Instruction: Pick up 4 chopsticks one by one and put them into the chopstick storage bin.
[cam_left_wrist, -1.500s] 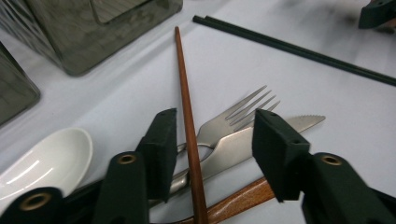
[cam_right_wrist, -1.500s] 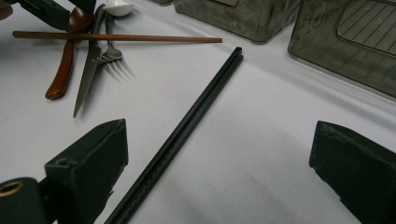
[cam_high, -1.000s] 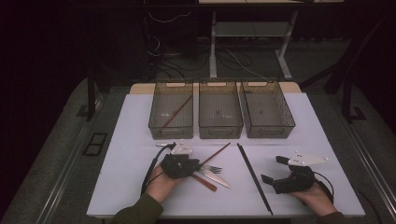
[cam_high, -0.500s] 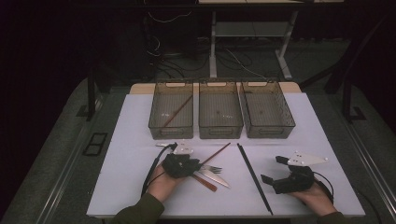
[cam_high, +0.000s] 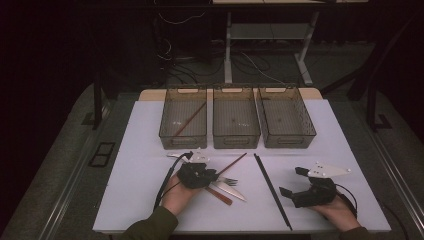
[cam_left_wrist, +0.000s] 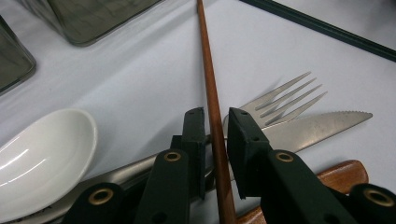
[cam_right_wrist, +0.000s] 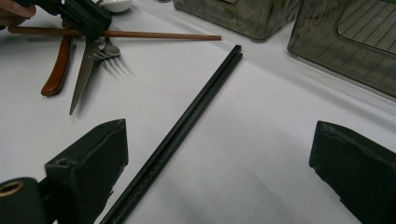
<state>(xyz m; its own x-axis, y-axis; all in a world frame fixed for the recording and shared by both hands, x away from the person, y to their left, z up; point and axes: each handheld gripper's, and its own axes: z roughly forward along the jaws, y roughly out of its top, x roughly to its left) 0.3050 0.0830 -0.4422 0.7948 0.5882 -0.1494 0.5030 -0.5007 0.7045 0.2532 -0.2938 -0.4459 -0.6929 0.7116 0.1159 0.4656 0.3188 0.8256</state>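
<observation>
Straddling a slim brown wooden chopstick (cam_left_wrist: 211, 88), the left gripper (cam_left_wrist: 215, 126) sits low over a small heap of cutlery at the near edge of the white counter (cam_high: 135, 175). Its jaws stand either side of the stick with only a sliver of space showing; whether they have gripped it yet cannot be told. The stick lies across a steel fork (cam_left_wrist: 280, 100) and a serrated steel knife with a wooden handle (cam_left_wrist: 317, 123), with a white ceramic spoon (cam_left_wrist: 44, 149) just beside them, so taking it from above looks like the way to lift it clear without dragging its neighbours.

The right gripper (cam_high: 302, 182) rests near the counter's right edge, jaws spread wide and holding nothing, aimed towards a long black chopstick (cam_right_wrist: 182, 126) that lies apart from the heap.

Three smoky translucent plastic bins (cam_high: 236, 117) stand side by side at the back of the counter. The left bin (cam_high: 184, 120) holds another brown stick (cam_high: 189, 120), which suggests the utensils are being sorted by kind and that this chopstick is bound for the same bin.
</observation>
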